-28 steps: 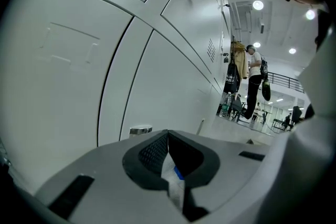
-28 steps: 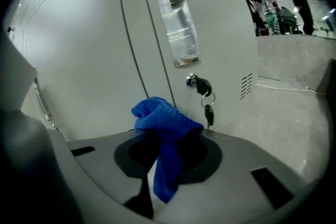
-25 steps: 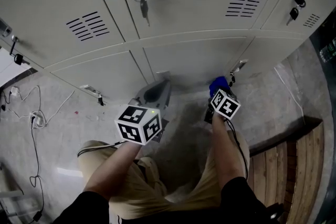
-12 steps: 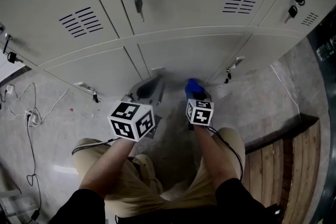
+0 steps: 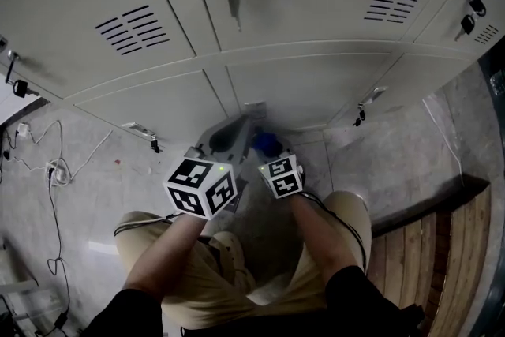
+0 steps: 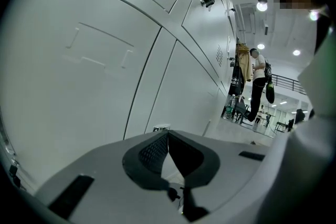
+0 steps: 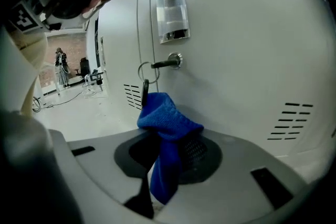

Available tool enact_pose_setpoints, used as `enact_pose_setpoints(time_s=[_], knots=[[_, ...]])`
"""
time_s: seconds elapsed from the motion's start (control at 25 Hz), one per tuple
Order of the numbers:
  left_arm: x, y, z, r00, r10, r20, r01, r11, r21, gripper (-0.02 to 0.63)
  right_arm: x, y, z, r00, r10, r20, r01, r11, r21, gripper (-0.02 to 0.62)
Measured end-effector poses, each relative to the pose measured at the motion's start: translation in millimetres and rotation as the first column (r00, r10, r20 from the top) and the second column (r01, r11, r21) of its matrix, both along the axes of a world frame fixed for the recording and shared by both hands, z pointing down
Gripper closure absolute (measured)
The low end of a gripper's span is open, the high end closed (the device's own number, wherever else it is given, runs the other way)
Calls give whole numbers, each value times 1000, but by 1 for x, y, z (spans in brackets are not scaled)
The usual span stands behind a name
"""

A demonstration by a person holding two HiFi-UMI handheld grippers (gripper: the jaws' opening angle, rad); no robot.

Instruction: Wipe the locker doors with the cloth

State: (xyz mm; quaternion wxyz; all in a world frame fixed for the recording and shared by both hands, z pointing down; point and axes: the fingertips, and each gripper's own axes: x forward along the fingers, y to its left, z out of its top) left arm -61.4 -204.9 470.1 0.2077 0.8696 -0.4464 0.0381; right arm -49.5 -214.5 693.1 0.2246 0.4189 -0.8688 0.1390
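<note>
the right gripper (image 7: 169, 150) has its jaws pinched shut on a blue cloth (image 7: 167, 118), which bunches up above the jaws and hangs down in a tail below them. from the head view the cloth (image 5: 266, 143) sits low in front of the bottom row of locker doors (image 5: 308, 87), close to the seam between two of them. i can't tell whether it actually touches the metal. the left gripper (image 6: 168, 136) is alongside with its jaws closed together on nothing, nose toward the same bottom row.

to wipe well, i'd say the bunched end should be pressed flat to the panel and drawn in steady overlapping passes. it should steer round the key (image 7: 167, 64) and its ring so the fabric doesn't snag, and the clear label holder (image 7: 171, 8) above wants the same care. the idle gripper is best held off the door.

the doors are smooth pale grey painted steel with slotted vents (image 5: 131, 32), so the cloth should slide easily. the floor (image 5: 95, 193) is speckled grey stone with loose cables (image 5: 49, 170) trailing at the left. a slatted wooden bench (image 5: 442, 249) stands at the right, and people (image 6: 258, 81) are further down the bright hall.
</note>
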Motion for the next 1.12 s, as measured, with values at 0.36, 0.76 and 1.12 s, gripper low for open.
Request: enact_pose_setpoints(time_s=[0.36,0.76,1.12], knots=[[6,-9,7,1000,30,-7,-30,1000,-10,597,-16,-10,13,999,-13,-32,13,1000,4,514],[16,-8,11,999,45,-5,-45,999,-19,597,12,-16,18,996,80,-30,-80,997,-22,514],[26,-8,6,998,56,-8,-56,998,-9,597,59,-23,20,975,221,-32,-222,975,-33,514]])
